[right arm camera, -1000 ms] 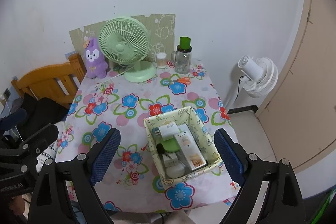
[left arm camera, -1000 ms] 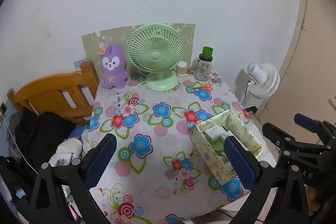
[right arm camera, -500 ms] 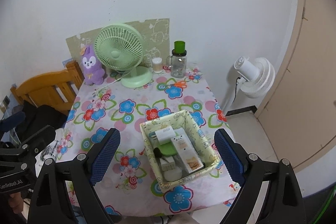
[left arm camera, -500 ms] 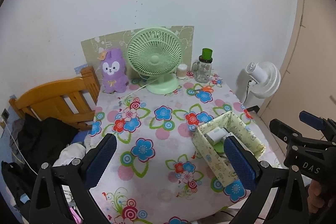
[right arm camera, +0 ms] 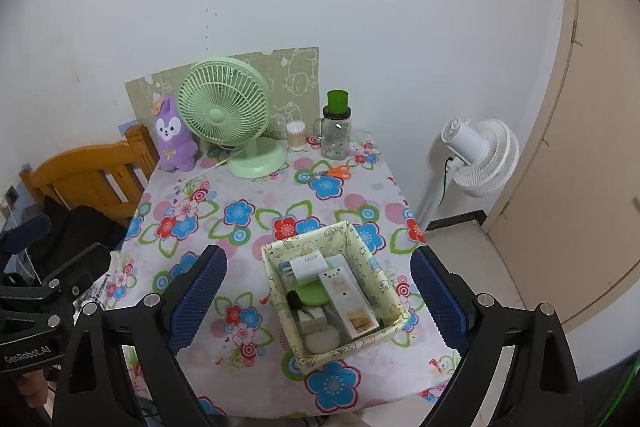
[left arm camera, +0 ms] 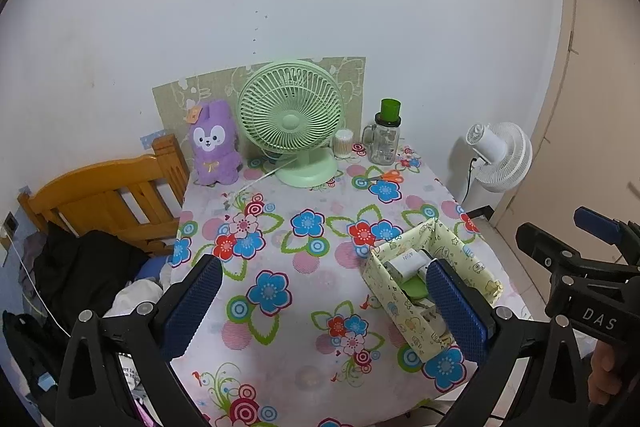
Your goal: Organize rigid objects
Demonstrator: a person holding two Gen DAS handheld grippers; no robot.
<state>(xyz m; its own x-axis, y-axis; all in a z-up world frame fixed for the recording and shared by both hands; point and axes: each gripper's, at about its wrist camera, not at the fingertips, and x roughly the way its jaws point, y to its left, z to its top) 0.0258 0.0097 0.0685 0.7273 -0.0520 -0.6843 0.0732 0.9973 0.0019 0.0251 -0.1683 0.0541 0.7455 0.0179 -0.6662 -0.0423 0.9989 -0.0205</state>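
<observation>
A pale yellow patterned box (right arm camera: 394, 301) sits near the front right of a flowered table (right arm camera: 256, 227). It holds a white charger (right arm camera: 307, 263), a green round case (right arm camera: 312, 295), a white remote-like box (right arm camera: 345, 294) and other small items. The box also shows in the left wrist view (left arm camera: 476, 259). Orange scissors (right arm camera: 335, 171) lie at the back of the table. My right gripper (right arm camera: 318, 297) is open, held high above and in front of the box. My left gripper (left arm camera: 324, 301) is open and empty, above the table's front.
A green desk fan (right arm camera: 224, 107), a purple plush rabbit (right arm camera: 174, 141), a cotton swab jar (right arm camera: 296, 135) and a glass jar with a green lid (right arm camera: 337, 131) stand along the back. A wooden bed frame (left arm camera: 100, 195) is left. A white floor fan (right arm camera: 480, 155) is right.
Both grippers have drawn back and up from the table, so the table and box look smaller and farther. Both stay open and empty.
</observation>
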